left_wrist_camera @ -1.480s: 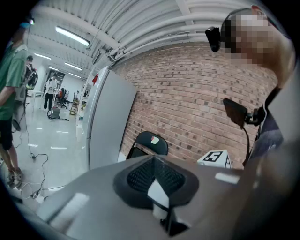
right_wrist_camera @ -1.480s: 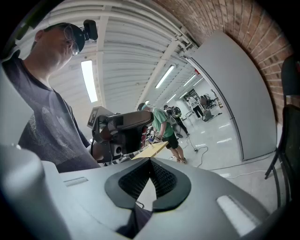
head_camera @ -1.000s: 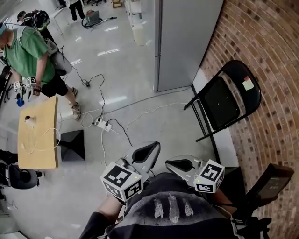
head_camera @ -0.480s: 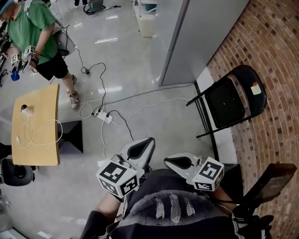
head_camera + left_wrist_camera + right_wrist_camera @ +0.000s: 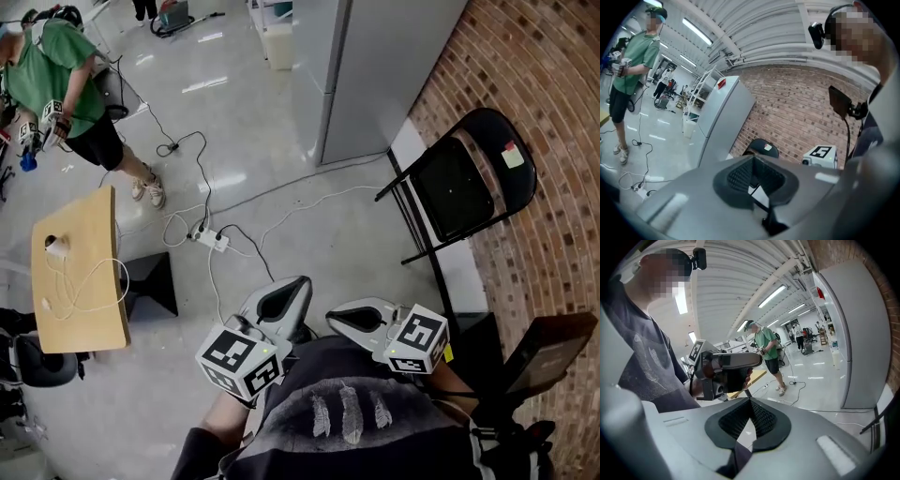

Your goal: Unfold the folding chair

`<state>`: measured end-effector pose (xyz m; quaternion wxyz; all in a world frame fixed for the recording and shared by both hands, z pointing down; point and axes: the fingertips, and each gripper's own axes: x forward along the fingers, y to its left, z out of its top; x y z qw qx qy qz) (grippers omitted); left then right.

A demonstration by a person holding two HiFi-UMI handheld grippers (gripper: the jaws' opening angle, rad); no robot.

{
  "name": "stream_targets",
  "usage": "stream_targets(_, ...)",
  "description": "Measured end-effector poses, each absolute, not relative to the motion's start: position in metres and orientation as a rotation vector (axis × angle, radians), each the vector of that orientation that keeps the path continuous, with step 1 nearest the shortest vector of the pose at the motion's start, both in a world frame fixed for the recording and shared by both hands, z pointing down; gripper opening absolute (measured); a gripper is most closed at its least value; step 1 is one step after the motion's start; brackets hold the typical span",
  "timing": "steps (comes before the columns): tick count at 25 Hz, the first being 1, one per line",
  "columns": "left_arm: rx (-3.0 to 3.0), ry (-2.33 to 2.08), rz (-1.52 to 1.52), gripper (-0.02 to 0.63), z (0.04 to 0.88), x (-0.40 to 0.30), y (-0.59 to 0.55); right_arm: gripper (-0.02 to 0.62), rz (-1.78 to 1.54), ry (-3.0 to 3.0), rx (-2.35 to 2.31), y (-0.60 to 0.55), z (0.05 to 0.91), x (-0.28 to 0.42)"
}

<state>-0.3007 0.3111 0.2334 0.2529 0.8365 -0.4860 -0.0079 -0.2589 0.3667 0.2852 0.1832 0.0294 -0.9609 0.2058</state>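
Note:
A black folding chair [image 5: 461, 192] leans folded against the brick wall at the right of the head view, with a small sticker on its backrest. Its top shows in the left gripper view [image 5: 762, 146] above the jaws. Both grippers are held close to the person's body, well short of the chair. My left gripper [image 5: 298, 284] is shut with nothing in it, and its jaws meet in its own view [image 5: 753, 161]. My right gripper [image 5: 332, 317] is shut and empty too [image 5: 750, 405]; in its view the left gripper [image 5: 726, 365] sits ahead.
A tall grey cabinet [image 5: 375, 66] stands left of the chair. A power strip [image 5: 212, 240] with cables lies on the floor ahead. A yellow table [image 5: 80, 272] and black box [image 5: 150, 283] are at left. A person in green [image 5: 58, 86] stands far left. A black stand [image 5: 548, 349] is at lower right.
The head view has shifted, so the chair sits a little further right. The person in green has moved toward the top left. Both grippers stay shut near the body.

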Motion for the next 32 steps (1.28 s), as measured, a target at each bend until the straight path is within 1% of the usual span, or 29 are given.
stream_targets(5,2.304,-1.273,0.047,0.002,0.229,-0.262,0.288,0.002,0.607,-2.755,0.124,0.344,0.282,-0.232)
stream_targets(11,2.358,-1.23,0.109,0.002,0.219,-0.203,0.25,0.002,0.693,-2.821,0.213,0.304,0.279,-0.178)
stream_targets(17,2.378,-1.203,0.193,0.002,0.219,-0.151,0.226,0.002,0.784,-2.865,0.208,0.277,0.283,-0.136)
stream_targets(32,2.373,-1.211,0.365,0.002,0.228,-0.058,0.194,0.002,0.857,-2.976,0.176,0.244,0.281,-0.049)
